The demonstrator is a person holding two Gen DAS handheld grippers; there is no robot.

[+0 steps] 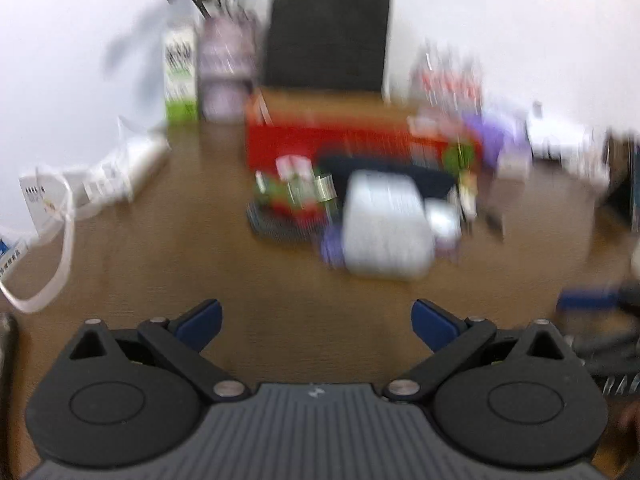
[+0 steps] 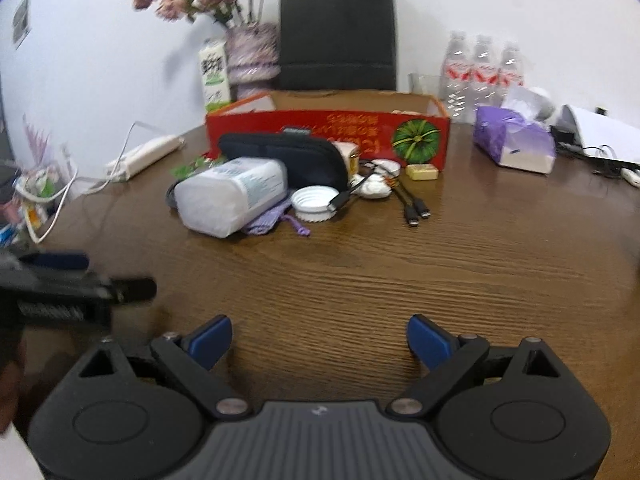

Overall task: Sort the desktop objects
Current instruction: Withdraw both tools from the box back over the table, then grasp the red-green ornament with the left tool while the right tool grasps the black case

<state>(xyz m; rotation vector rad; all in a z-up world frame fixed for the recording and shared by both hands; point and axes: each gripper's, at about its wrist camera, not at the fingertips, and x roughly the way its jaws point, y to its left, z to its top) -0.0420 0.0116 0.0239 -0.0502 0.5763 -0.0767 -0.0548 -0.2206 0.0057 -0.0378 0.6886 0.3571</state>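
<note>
A cluster of objects lies mid-table in front of a red open cardboard box (image 2: pixel 304 130): a white plastic pack (image 2: pixel 232 196), a black zip pouch (image 2: pixel 288 158), a purple cloth bag (image 2: pixel 272 220), a white round lid (image 2: pixel 314 204), black cables (image 2: pixel 414 208) and a small yellow block (image 2: pixel 422 171). My right gripper (image 2: pixel 320 340) is open and empty, well short of the cluster. My left gripper (image 1: pixel 316 320) is open and empty; its view is blurred, with the white pack (image 1: pixel 386 228) and red box (image 1: pixel 320 140) ahead. The left gripper also shows at the right wrist view's left edge (image 2: pixel 60 276).
A black paper bag (image 2: pixel 338 32), a flower vase (image 2: pixel 252 56), a milk carton (image 2: pixel 214 74) and water bottles (image 2: pixel 482 72) stand at the back. A purple tissue pack (image 2: pixel 514 140) and white device (image 2: pixel 600 132) sit right. A power strip (image 2: pixel 144 156) lies left.
</note>
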